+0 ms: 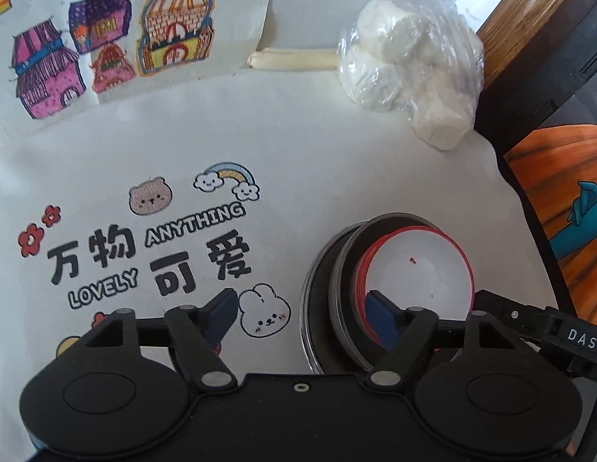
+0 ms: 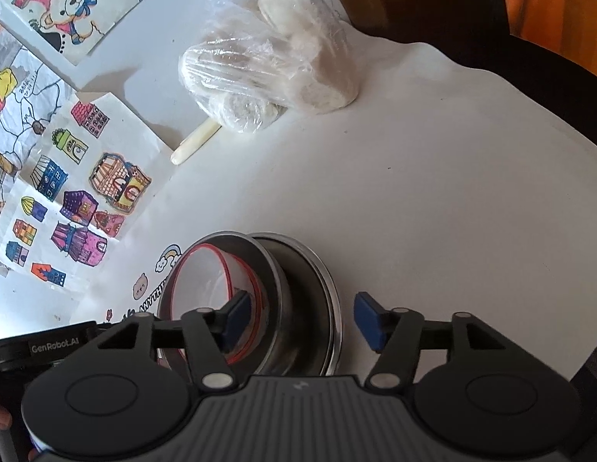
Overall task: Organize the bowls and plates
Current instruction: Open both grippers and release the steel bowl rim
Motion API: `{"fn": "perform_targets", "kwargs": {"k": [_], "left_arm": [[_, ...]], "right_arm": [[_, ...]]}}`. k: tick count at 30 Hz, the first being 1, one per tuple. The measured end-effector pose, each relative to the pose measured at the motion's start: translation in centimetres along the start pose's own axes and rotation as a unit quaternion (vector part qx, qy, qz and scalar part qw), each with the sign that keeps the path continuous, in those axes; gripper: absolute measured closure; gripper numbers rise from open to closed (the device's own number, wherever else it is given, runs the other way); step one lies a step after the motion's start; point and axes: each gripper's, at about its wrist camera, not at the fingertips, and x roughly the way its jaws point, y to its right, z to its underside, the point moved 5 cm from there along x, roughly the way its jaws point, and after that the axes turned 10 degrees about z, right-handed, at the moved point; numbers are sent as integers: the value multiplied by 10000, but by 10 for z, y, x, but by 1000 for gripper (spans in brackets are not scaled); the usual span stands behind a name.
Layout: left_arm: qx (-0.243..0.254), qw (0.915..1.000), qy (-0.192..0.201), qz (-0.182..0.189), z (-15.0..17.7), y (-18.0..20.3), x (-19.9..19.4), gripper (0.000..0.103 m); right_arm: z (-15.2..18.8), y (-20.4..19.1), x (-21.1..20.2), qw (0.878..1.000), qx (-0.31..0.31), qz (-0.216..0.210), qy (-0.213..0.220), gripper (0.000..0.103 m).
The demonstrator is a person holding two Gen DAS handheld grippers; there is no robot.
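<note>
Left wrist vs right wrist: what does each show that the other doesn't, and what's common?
Left wrist only: the rabbit print, the full "LOVELY" lettering, and the right gripper's body.
Right wrist only: the teddy bear drawing and the left gripper's body.
Both: the red-rimmed bowl nested in the metal dishes, the bagged buns, the white stick, the house drawings. Both grippers open, holding nothing.
</note>
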Motion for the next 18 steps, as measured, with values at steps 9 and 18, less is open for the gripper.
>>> {"fn": "perform_targets", "kwargs": {"k": [9, 18], "left_arm": [[286, 9979, 566, -100, 6, -3, -25, 15], [421, 9914, 1204, -294, 10, -18, -50, 2]], "right_arm": [[10, -7, -15, 9996, 49, -241, 140, 17], [23, -27, -27, 9984, -188, -332, 409, 0]]}}
